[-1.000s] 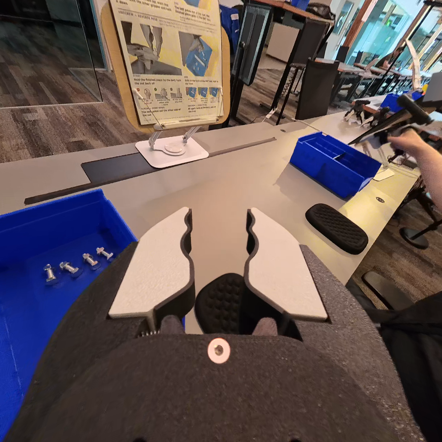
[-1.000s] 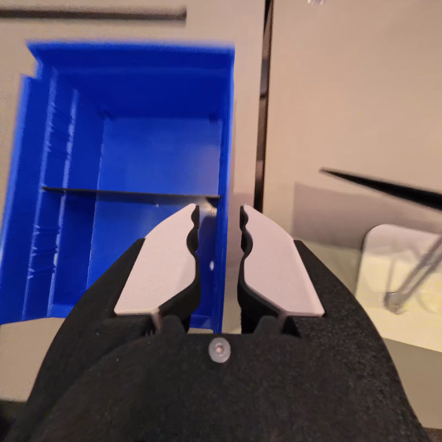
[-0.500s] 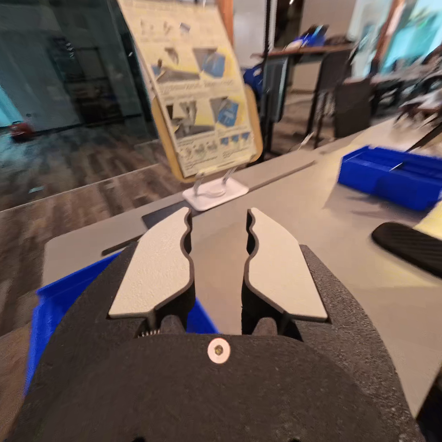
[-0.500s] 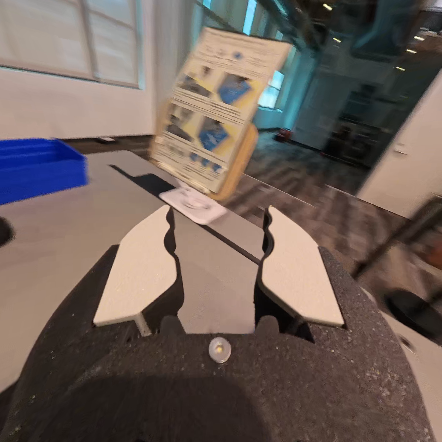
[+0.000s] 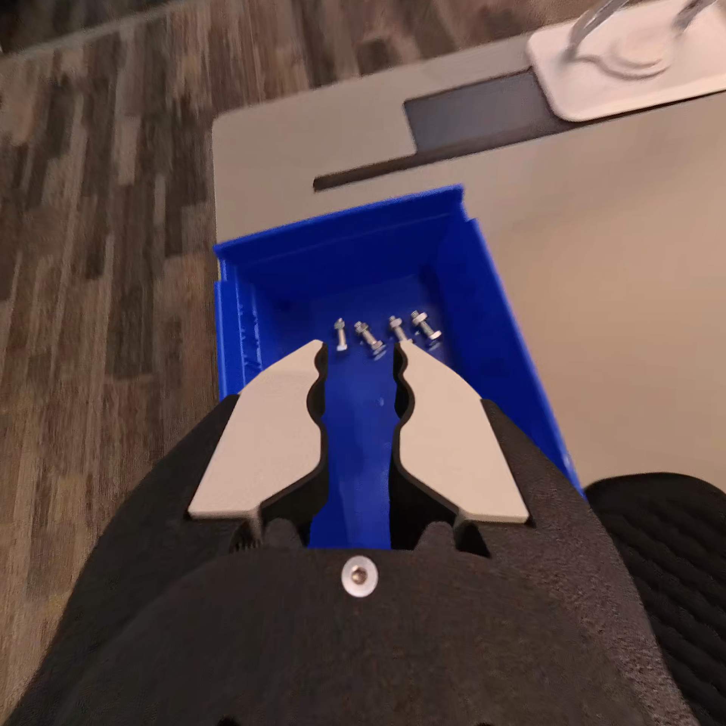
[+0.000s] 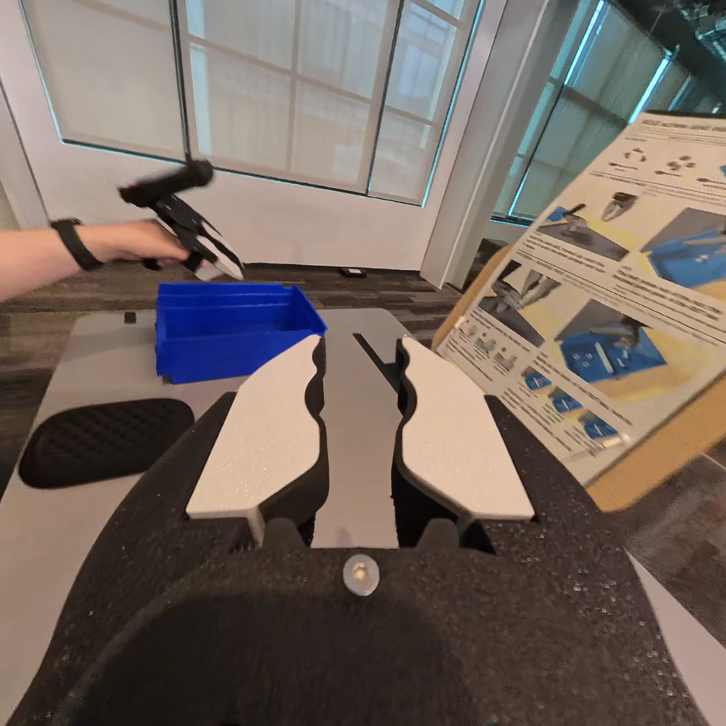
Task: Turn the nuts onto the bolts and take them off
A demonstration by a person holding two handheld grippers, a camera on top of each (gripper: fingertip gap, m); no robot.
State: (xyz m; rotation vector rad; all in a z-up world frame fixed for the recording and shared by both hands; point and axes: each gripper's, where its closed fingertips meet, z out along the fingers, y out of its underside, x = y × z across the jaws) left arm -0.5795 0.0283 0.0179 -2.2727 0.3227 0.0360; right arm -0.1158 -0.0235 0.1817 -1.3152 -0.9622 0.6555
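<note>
Both my hand-held grippers, left (image 5: 358, 347) and right (image 6: 360, 342), gape empty; four small silver nutted bolts (image 5: 387, 338), centre frame, lie untouched.

Black textured gripper bodies, pale grey wavy-edged jaws, silver screw, black wristband (image 6: 76, 243)

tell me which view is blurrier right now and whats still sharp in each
Left wrist view: smeared across the floor and table edge, though the bolts in the blue bin stay readable. Right wrist view: mostly crisp, with motion blur on the far left gripper and softness on the instruction board.
</note>
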